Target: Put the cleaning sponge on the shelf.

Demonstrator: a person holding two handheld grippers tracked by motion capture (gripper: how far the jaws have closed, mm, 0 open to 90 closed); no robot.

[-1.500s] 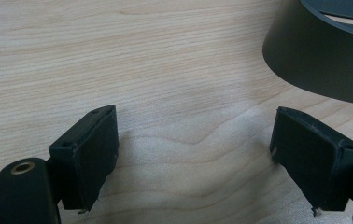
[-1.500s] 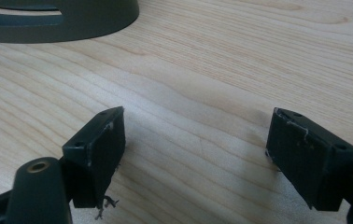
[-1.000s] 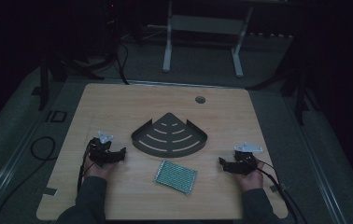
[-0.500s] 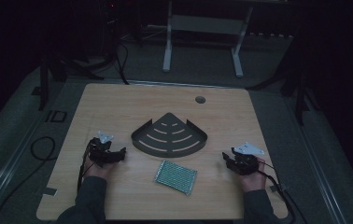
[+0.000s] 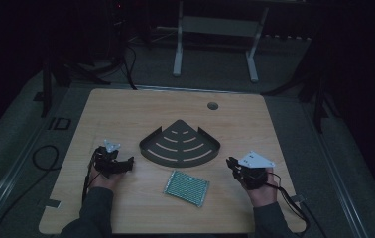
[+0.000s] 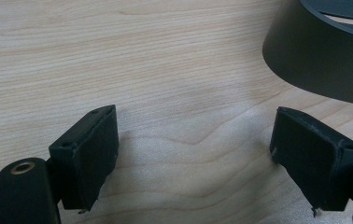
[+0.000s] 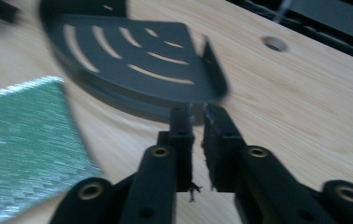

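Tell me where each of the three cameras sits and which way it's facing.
High view: above the person's side, looking forward and down on the table; both forearms, left gripper and right gripper show.
Left gripper view: rides the left gripper, looking over the wood between its open jaws.
Right gripper view: rides the right gripper, jaws nearly together with nothing between, facing the corner shelf and green pad.
All three share the shelf.

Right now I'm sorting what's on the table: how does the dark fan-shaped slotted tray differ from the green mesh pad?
The dark fan-shaped slotted tray is a quarter-round with a raised wall and curved slots; the green mesh pad is a flat rectangle with a fine weave. The tray is larger and lies farther from the person; the pad lies nearer, between the two grippers. Both rest untouched on the wooden table.
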